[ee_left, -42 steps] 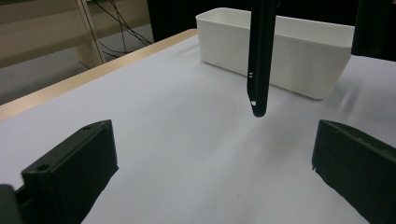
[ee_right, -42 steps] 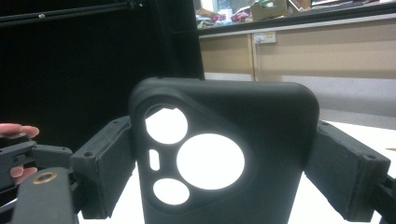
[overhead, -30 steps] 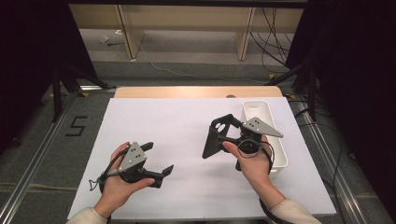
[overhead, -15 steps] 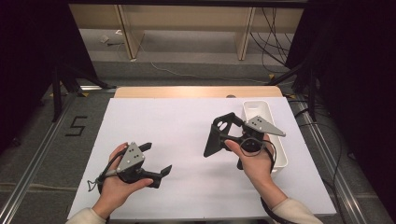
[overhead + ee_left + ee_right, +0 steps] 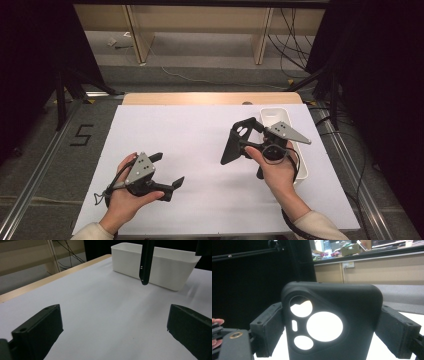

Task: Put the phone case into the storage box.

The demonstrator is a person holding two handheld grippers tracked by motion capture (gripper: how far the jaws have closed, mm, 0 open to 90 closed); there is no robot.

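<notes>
Though matte, round-holed black phone case (image 5: 332, 325)

Landmark: bin (image 5: 302, 169), at the right edge of the table (image 5: 200, 130). Phone case (image 5: 239, 141) sits just left of the bin, clamped upright in the right gripper (image 5: 252, 142). Left gripper (image 5: 167, 172) lies well left of the bin, nearer the table's front edge.

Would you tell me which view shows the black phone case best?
The right gripper view: the phone case fills the middle, clamped between the jaws, its camera cutouts plain. The high view shows it small and dark in the right gripper above the white sheet. The left gripper view shows it edge-on before the white bin.
</notes>
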